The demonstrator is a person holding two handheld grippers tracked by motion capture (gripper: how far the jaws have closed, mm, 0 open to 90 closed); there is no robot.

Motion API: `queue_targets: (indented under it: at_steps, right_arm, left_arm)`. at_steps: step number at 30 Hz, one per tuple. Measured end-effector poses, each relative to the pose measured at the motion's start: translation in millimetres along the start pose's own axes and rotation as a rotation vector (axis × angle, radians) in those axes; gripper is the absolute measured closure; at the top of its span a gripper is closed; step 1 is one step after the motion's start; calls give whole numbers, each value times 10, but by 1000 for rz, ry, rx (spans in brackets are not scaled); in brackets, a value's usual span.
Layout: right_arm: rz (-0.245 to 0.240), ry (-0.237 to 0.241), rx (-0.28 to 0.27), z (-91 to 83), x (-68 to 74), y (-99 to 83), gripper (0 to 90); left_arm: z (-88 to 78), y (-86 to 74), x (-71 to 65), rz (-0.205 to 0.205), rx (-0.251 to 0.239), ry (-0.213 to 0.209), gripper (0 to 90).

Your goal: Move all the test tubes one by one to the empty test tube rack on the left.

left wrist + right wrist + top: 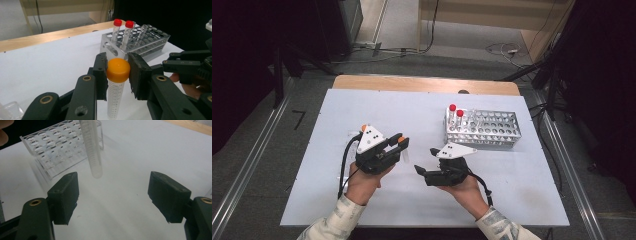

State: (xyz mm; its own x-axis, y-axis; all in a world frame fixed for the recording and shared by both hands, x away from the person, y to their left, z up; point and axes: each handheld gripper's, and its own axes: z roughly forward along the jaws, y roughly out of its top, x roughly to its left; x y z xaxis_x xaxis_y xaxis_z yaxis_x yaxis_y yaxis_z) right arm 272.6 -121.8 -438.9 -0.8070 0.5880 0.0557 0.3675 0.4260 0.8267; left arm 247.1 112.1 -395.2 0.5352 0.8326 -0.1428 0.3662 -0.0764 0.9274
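My left gripper (117, 65) is shut on the orange cap of a clear graduated tube (115, 96), which hangs upright just above the white table. From above, that gripper (401, 143) sits left of centre with the orange cap (401, 141) between its jaws. My right gripper (113, 195) stands open with nothing between its jaws; the tube's rounded lower end (93, 155) hangs a little ahead of it. In the high view the right gripper (426, 161) points left toward the tube. A clear tube rack (484, 129) stands to the right, holding two red-capped tubes (117, 23) (129, 24).
The white table (362, 107) has a wooden strip (422, 83) along its far edge. Most rack holes (58, 146) hold nothing. A small clear plastic piece (8, 108) lies at the lower left of the left gripper view. Cables run on the floor beyond the table.
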Motion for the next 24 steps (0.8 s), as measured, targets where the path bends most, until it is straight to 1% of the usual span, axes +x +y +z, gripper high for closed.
queue_targets:
  at_steps: [2,6,13,16,19,24]
  right_arm:
    - [-4,-3,-1,-15,-11,-5,237]
    - [2,-8,-2,-21,-22,-10,238]
    - [11,-8,8,1,-25,-19,238]
    - [8,-10,11,4,-28,-23,238]
    - [9,-10,7,1,-36,-25,237]
    - [20,-11,7,0,-47,-31,234]
  left_arm:
    - [-25,18,20,3,-5,7,698]
    - [-64,49,64,-10,-20,18,697]
    - [-124,85,141,-23,-36,35,698]
    - [-155,103,189,-26,-38,41,698]
    - [-200,130,244,-30,-46,60,698]
    - [-290,172,356,-50,-68,88,698]
